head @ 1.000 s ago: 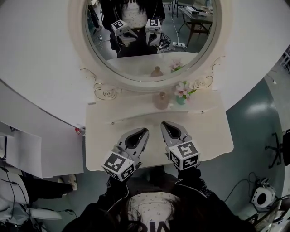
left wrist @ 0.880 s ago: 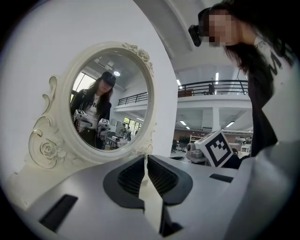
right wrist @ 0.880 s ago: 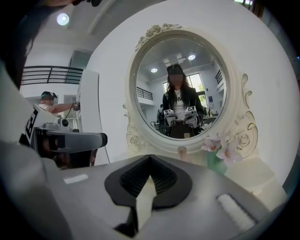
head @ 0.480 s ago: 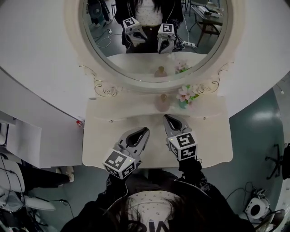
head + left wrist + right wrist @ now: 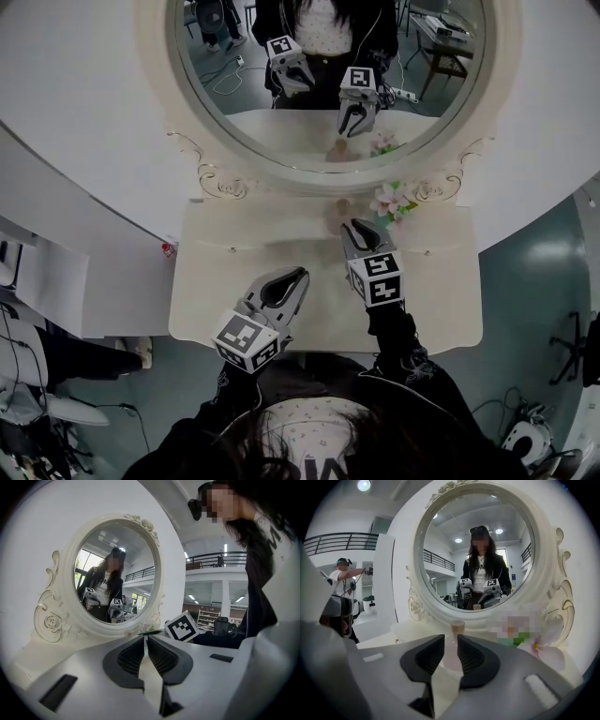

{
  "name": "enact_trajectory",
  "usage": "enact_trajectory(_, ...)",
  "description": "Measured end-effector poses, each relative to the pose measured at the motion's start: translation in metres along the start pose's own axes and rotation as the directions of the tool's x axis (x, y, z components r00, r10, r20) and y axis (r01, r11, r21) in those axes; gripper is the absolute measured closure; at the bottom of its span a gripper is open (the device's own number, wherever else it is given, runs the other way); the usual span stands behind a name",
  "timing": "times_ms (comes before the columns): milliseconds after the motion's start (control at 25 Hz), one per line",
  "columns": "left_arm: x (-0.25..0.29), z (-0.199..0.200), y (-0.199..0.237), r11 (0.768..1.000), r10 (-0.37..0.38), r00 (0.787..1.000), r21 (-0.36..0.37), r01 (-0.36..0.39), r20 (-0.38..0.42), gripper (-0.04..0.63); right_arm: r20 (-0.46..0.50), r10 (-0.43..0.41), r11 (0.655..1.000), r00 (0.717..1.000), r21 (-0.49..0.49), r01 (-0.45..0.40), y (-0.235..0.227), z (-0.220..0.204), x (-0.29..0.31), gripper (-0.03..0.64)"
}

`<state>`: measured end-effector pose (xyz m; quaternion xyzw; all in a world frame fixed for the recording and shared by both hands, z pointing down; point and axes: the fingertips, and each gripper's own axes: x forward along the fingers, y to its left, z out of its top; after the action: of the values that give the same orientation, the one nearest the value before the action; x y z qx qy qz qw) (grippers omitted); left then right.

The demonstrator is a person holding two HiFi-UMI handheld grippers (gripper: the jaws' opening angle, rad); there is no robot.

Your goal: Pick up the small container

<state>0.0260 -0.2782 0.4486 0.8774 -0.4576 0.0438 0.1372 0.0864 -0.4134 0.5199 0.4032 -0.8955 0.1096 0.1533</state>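
The small container is a pale pink bottle (image 5: 451, 654) with a tan cap, standing on the cream vanity table (image 5: 225, 281) at the foot of the mirror. In the head view only the bottle's top (image 5: 343, 204) shows past my right gripper (image 5: 352, 226). That gripper's jaws have just been opening, and in the right gripper view the bottle stands between the fingers of the right gripper (image 5: 451, 639); no squeeze shows. My left gripper (image 5: 298, 275) hangs shut and empty over the table's front left part, with the left gripper (image 5: 146, 640) pointing at the mirror frame.
A large oval mirror (image 5: 319, 75) in an ornate white frame rises behind the table. Pink flowers in a small green pot (image 5: 389, 199) stand just right of the bottle. The table's front edge lies close to the person's body.
My right gripper has moved forward to the bottle at the mirror's foot, now hiding most of it, and its jaws have parted. The left gripper has hardly shifted.
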Motion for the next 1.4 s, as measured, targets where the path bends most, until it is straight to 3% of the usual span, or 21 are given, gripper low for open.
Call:
enact_trajectory(280,0.0,-0.006,0.006,1.0,0.018,1.0,-0.013,-0.018,-0.015,0.592,-0.037,-0.015,1.0,0.999,-0.028,0.014,-0.006,-0.004,0.023,0.448)
enact_trajectory(400,-0.001,-0.008,0.009,0.999,0.025,0.999,-0.019,-0.025,-0.02,0.592,-0.031,-0.026,0.999,0.999,-0.036,0.025,-0.008,-0.002,0.03,0.437)
enact_trajectory(1400,-0.032,-0.013,0.034,0.996,0.083,0.996,-0.03,-0.084,-0.041,0.592,-0.03,-0.064,0.998,0.998,0.005,0.064,-0.018,0.004,0.057,0.468)
